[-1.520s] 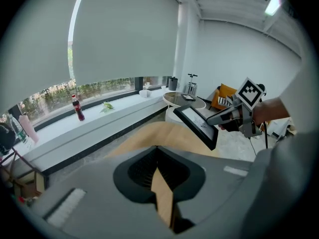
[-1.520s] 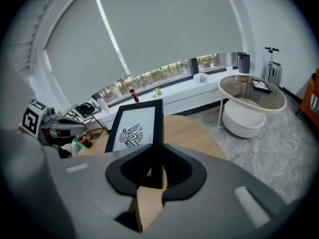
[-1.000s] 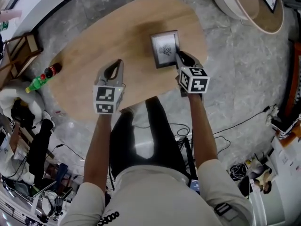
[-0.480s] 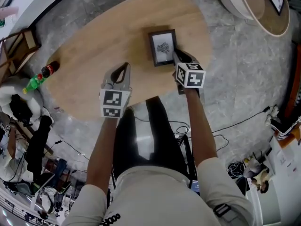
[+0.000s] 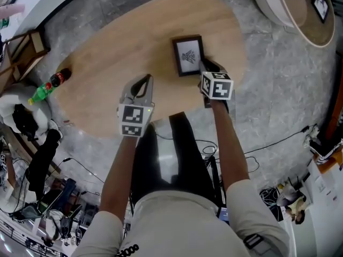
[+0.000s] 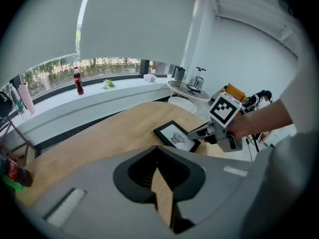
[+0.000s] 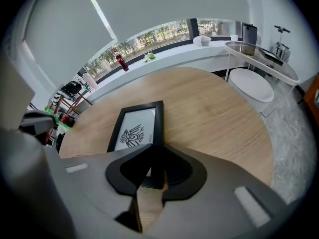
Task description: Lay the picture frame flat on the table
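Note:
The black picture frame [image 5: 188,55] with a white print lies low and nearly flat on the oval wooden table [image 5: 123,42]; in the left gripper view the frame [image 6: 175,137] looks level with the top. My right gripper [image 5: 207,67] is shut on the frame's near right edge, and in the right gripper view that edge of the frame [image 7: 135,129] runs in between the jaws of the right gripper [image 7: 152,152]. My left gripper [image 5: 142,81] hovers over the table's near side, left of the frame, shut and empty [image 6: 157,164].
A red-capped cola bottle [image 5: 57,80] and a green bottle [image 5: 39,95] lie on the floor off the table's left end. A wooden chair [image 5: 24,52] stands at the left. A round white table [image 5: 289,7] is at the top right. Cables [image 5: 206,150] run under the near edge.
The frame has tipped down flatter onto the table, with my right gripper still on it. My left gripper has drifted a little to the right.

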`<state>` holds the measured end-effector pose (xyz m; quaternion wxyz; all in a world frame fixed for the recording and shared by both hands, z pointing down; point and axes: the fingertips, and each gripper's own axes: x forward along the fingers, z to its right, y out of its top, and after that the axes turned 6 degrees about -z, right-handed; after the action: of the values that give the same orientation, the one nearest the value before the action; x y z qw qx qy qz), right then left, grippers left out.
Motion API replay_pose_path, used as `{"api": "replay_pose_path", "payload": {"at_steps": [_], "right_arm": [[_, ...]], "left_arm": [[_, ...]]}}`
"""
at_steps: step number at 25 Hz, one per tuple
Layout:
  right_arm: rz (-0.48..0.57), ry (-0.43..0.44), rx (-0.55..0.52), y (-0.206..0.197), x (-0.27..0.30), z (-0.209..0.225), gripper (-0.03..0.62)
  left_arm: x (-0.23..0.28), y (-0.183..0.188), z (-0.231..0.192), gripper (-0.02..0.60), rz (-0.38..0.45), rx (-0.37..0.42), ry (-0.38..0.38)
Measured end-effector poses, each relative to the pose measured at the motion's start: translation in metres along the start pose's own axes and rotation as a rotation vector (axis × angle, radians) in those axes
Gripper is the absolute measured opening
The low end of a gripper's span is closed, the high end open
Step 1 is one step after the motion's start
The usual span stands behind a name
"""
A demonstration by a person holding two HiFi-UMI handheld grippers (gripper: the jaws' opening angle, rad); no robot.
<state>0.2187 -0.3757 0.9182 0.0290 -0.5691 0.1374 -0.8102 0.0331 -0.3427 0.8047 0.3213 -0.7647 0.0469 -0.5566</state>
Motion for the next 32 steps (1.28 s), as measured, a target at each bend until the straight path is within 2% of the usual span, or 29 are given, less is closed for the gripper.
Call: {"api": "replay_pose_path", "payload": {"at_steps": [9, 15, 26, 32], "right_arm": [[0.008, 0.002, 0.033, -0.001, 0.002, 0.002, 0.077], [0.015, -0.011, 0.042, -0.005, -0.02, 0.0, 0.11], [0.145, -0.079, 0.083, -0.006, -0.148, -0.027, 0.072], [0.302, -0.138, 0.099, 0.002, -0.253, -0.05, 0.058]], "left_arm": [[-0.016, 0.009, 0.002, 0.011, 0.023, 0.009, 0.02], [-0.049, 0.02, 0.005, 0.011, 0.056, 0.023, 0.027], [-0.142, 0.051, 0.005, 0.011, 0.159, 0.089, 0.027], [-0.203, 0.062, -0.009, 0.011, 0.232, 0.109, 0.035]]}}
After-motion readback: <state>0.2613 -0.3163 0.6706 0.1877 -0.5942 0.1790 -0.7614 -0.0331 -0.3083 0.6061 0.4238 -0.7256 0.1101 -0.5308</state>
